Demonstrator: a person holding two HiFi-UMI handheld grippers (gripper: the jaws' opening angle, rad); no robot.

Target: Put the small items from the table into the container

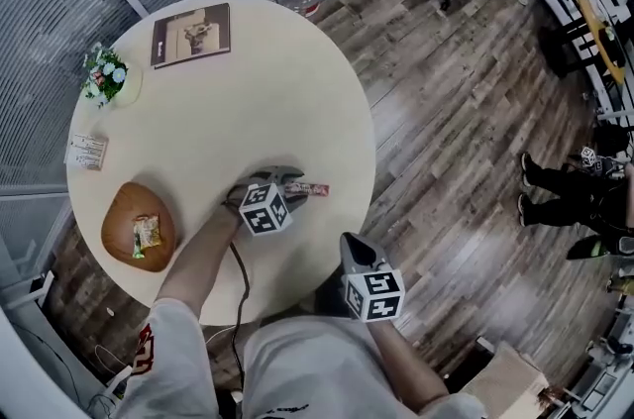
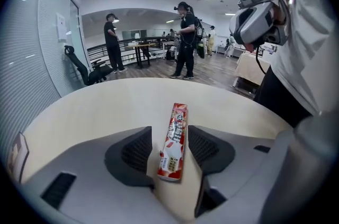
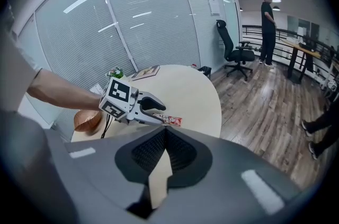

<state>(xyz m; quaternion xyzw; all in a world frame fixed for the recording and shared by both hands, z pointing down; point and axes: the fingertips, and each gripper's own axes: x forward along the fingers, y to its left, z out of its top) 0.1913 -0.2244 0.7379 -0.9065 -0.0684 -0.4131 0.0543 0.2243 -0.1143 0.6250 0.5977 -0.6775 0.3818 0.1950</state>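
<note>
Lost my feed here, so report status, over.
Left gripper open, straddling red snack packet on table. Right gripper shut, empty, beyond table edge. Brown bowl at table's left, nothing between.

The left gripper [image 1: 287, 181] and the right gripper [image 1: 355, 247] are grey moulded shells with dark ribbed pads [image 2: 139, 151]. Each carries a white cube [image 1: 264, 209] printed with black square markers. A thin black cable [image 1: 241, 283] trails from the left one. The person wears a light short-sleeved shirt [image 1: 297, 367] with a red print on the left sleeve [image 1: 145, 348].
</note>
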